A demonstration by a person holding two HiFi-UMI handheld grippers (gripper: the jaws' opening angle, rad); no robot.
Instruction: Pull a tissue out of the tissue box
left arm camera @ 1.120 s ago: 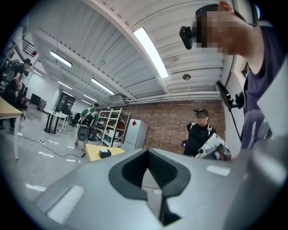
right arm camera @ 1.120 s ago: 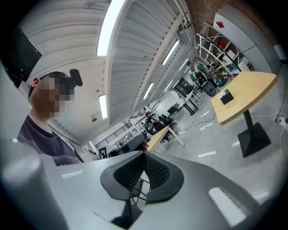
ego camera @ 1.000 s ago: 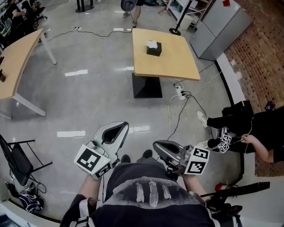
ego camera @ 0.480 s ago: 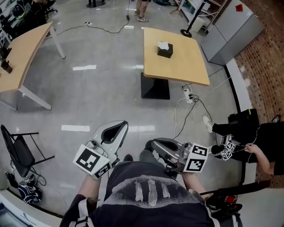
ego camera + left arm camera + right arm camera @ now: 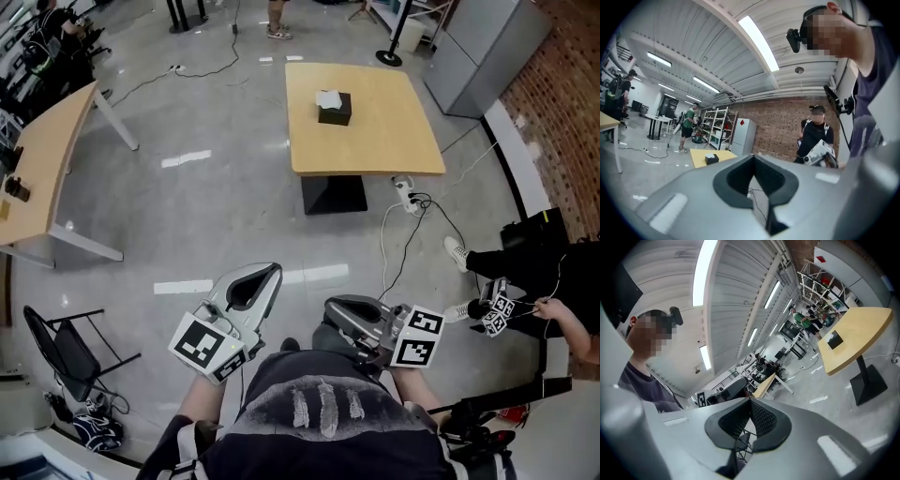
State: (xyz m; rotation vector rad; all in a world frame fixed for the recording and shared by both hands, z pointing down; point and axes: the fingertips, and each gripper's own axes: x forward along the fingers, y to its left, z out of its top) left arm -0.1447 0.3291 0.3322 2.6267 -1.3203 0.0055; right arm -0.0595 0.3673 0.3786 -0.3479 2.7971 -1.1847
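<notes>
The black tissue box [image 5: 334, 108], with a white tissue sticking out of its top, stands on a square wooden table [image 5: 375, 141] far ahead across the floor. My left gripper [image 5: 269, 273] and right gripper [image 5: 332, 305] are held close in front of my body, both shut and empty, well short of the table. The left gripper view shows the tissue box [image 5: 711, 159] small in the distance beyond the left gripper [image 5: 753, 157]. In the right gripper view the tissue box [image 5: 834, 340] sits on the table [image 5: 862, 329], far past the right gripper [image 5: 750, 401].
A power strip with cables [image 5: 405, 193] lies on the floor by the table's black base [image 5: 334, 194]. A person [image 5: 548, 272] sits at the right. A long desk [image 5: 42, 178] and a folding chair [image 5: 61, 352] are at the left, a grey cabinet [image 5: 487, 37] at the back right.
The floor and table have shifted in the head view as I walk. Both grippers stay shut in front of my body.
</notes>
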